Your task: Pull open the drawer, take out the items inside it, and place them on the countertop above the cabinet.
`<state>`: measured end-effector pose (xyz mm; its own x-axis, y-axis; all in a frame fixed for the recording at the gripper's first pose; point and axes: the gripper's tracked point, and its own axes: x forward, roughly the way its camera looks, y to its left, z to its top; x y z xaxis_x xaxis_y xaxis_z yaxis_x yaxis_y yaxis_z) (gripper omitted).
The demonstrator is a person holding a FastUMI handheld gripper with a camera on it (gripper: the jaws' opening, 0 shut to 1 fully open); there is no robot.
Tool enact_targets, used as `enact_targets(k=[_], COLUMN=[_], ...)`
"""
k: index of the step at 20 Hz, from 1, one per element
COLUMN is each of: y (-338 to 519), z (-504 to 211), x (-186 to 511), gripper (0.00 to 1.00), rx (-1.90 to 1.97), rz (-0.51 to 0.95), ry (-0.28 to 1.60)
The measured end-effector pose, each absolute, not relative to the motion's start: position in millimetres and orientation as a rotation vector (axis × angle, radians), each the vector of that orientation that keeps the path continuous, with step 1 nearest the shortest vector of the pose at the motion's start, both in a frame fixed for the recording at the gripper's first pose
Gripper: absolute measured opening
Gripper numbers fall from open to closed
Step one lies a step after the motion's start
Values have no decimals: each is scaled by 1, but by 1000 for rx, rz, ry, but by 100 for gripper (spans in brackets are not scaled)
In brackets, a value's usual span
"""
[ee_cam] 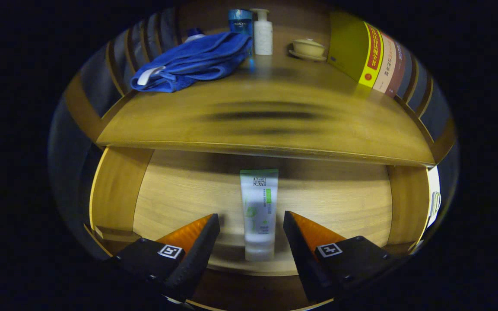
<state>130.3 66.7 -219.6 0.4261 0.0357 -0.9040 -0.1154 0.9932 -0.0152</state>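
Tube [258, 211] between spread tool [251, 224] fingers, untouched.

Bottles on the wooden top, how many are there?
2 for sure: a white pump bottle beside a blue bottle. A blue cap peeks behind the blue towel, maybe a third. The gripper is open.

White-green tube [258, 211], blue (perhaps terry) towel [192, 61]

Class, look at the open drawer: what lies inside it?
One white tube lies on the drawer floor, between the open fingers of the hand-held gripper, neither touching it. The countertop covers the drawer's back, so anything there is hidden.
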Motion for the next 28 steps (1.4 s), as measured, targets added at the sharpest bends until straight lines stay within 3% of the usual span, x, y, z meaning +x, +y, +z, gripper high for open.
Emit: enact_targets(k=[2,7,10,13,22,28], y=[71,71,71,77,81,87], z=[-229,-245,-240,-222,-143,-129], x=[130,125,126,132,123,119], gripper=[97,81,56,49,49,49], rx=[-59,-48,-37,-24,-19,-23], rz=[90,76,97,109,210,238], ry=[1168,1213,1200,1142,932,856])
